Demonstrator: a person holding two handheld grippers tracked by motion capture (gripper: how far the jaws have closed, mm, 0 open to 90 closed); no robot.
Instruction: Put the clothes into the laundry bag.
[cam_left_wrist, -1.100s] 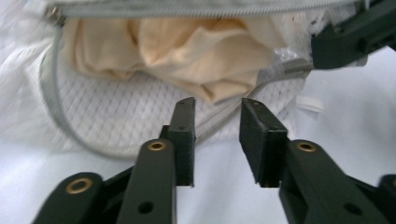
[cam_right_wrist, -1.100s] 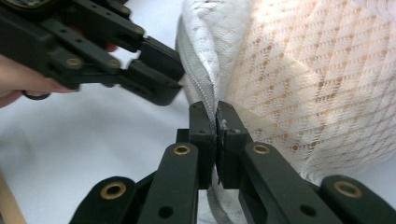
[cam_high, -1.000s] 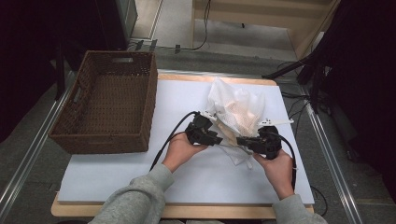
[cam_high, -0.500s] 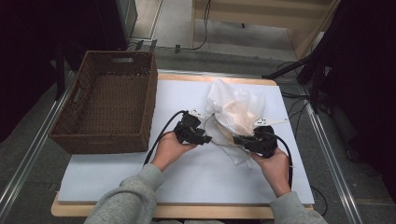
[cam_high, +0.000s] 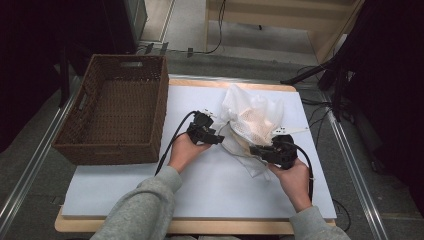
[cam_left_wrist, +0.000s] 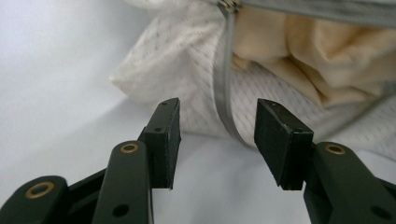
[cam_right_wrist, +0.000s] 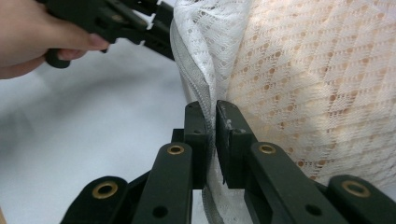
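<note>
High view: white table holds wicker basket, mesh bag.

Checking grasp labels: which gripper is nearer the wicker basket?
Left. The left gripper sits open just right of the wicker basket; the right gripper is farther right, shut on the mesh bag.

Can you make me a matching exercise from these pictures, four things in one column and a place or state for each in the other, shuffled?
Things:
1. white mesh laundry bag
2. brown wicker basket
3. left gripper
4. right gripper

Places or states:
A. jaws apart, grey zipper strip between them
B. stands at the table's left side
C. jaws clamped on the mesh edge
D. lies on the white table sheet, cream cloth inside

Pairs: 1-D, 2-B, 3-A, 4-C
</note>
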